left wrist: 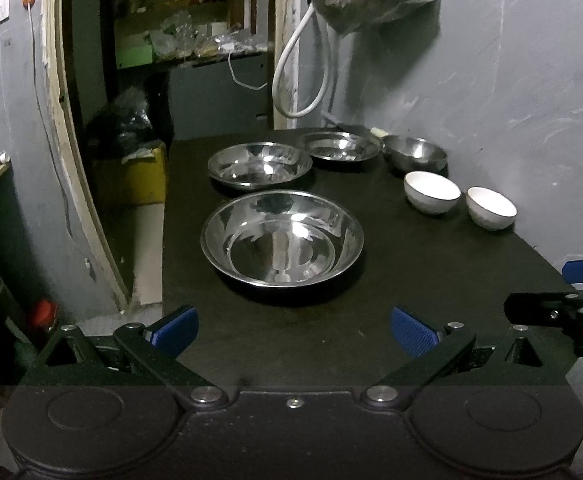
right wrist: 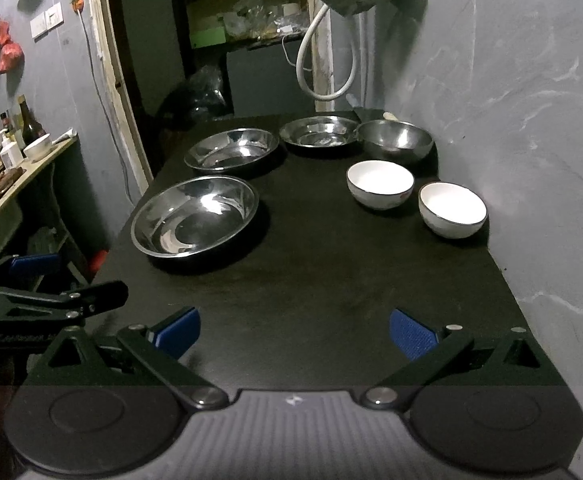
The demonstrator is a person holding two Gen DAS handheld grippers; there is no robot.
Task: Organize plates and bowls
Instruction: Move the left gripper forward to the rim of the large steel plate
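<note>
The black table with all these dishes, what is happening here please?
A person holds a gripper in each hand, and nothing is picked up yet. The left gripper and right gripper are both open above the near end of the black table. Three steel plates, one steel bowl and two white bowls sit apart, unstacked.

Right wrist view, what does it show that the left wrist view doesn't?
Only the right wrist view shows the side counter with bottles and the red bags on the wall. Only the left wrist view shows the yellow box past the table. Both show the black table, three steel plates, a steel bowl, two white bowls, and both grippers open.
</note>
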